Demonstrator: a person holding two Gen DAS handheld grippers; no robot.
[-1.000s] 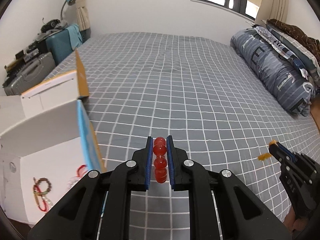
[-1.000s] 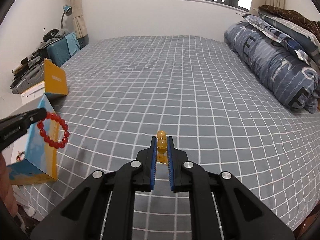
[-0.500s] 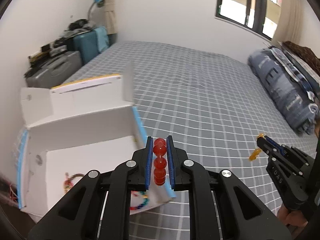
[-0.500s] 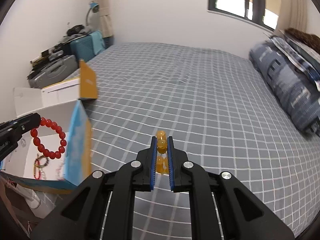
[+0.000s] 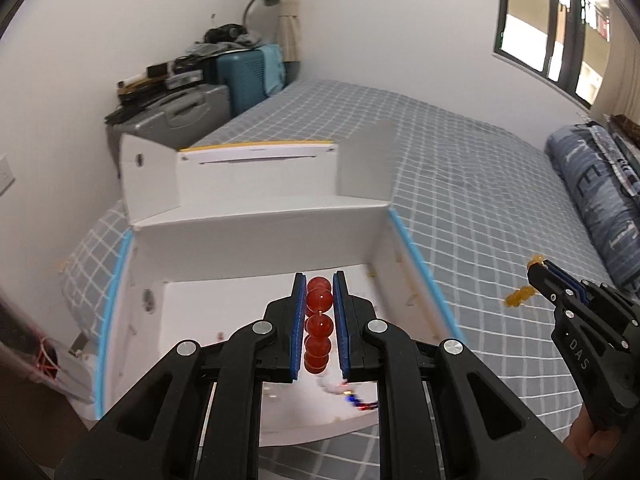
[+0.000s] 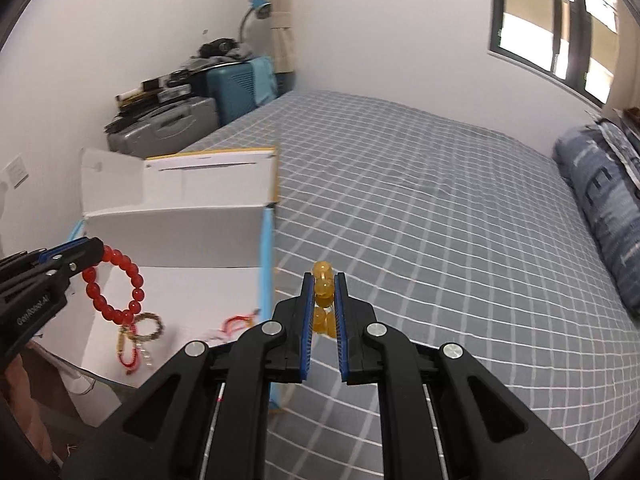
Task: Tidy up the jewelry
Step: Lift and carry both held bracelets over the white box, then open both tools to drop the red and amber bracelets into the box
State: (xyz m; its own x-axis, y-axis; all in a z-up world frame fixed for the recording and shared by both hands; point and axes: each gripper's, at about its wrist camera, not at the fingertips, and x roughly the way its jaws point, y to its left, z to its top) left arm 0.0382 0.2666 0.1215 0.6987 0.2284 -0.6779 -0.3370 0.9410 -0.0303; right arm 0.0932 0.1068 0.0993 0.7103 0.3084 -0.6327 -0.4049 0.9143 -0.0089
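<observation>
My left gripper (image 5: 319,280) is shut on a red bead bracelet (image 5: 319,322) and holds it above the open white box (image 5: 256,248) with blue edges. In the right wrist view the red bracelet (image 6: 114,290) hangs as a ring from the left gripper (image 6: 86,254) over the box (image 6: 176,236). My right gripper (image 6: 324,278) is shut on a yellow bead bracelet (image 6: 323,292) above the bed, just right of the box. It also shows in the left wrist view (image 5: 538,270) with the yellow beads (image 5: 519,296) hanging.
Several bracelets lie in the box (image 6: 138,338), and beads (image 5: 352,398) show under my left gripper. The box stands at the left edge of a grey checked bed (image 6: 440,220). Suitcases (image 5: 188,114) stand by the wall. Folded bedding (image 5: 596,196) lies at the right.
Both grippers have swung left. The left gripper with the red bracelet has moved from beside the box to over its inside. The right gripper has come closer to the box.
</observation>
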